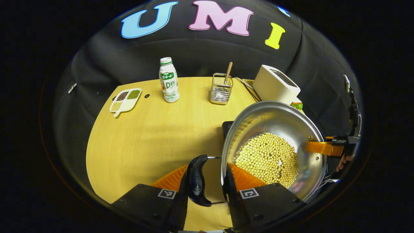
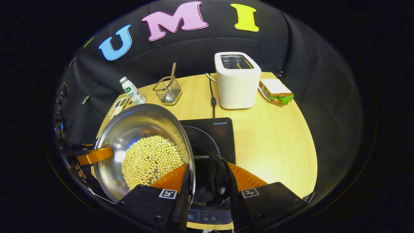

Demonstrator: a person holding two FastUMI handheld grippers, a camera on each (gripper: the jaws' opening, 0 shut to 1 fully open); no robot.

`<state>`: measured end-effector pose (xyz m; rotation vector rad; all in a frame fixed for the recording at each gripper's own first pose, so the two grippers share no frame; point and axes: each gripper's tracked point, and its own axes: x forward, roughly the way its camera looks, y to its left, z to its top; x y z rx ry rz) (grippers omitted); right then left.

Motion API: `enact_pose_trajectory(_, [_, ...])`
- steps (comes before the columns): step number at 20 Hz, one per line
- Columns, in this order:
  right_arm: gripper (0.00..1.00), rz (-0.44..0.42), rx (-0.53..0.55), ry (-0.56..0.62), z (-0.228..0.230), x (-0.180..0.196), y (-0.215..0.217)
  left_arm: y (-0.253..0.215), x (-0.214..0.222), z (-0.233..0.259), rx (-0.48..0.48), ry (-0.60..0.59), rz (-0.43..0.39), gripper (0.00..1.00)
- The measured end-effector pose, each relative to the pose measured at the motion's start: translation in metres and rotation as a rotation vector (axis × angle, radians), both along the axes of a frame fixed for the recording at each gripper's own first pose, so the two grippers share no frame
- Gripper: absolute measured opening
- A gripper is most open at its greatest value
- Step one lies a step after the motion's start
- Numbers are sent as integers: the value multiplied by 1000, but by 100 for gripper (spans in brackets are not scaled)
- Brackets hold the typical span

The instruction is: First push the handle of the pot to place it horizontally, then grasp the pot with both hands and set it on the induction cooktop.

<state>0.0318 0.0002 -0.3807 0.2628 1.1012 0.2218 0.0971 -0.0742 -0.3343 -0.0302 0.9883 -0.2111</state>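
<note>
Pot (image 1: 275, 129) of steel, loaded with beans (image 1: 268, 158), hangs between the two grippers, over the cooktop (image 2: 210, 136). The left gripper (image 1: 210, 181) and the right gripper (image 2: 207, 181) each have jaws pinching the rim beside a side handle (image 1: 197, 179). It seems heavy, stiff and slippery, so it should stay level.

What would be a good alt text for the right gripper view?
The right gripper clamps the black handle of a steel pot holding soybeans, beside a black induction cooktop. Behind stand a toaster and a sandwich.
</note>
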Motion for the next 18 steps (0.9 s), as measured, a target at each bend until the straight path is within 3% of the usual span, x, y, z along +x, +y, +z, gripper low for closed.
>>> enact_pose_trajectory(7, [52, -14, -7, 14, -17, 15, -25, -27, 15, -10, -1, 7, -17, 56])
enact_pose_trajectory(8, [56, -16, -8, 16, -17, 15, -27, -29, 19, -13, -1, 9, -18, 56])
enact_pose_trajectory(18, [56, -16, -29, 34, -36, 26, -31, -38, 33, -35, -18, 34, -14, 56])
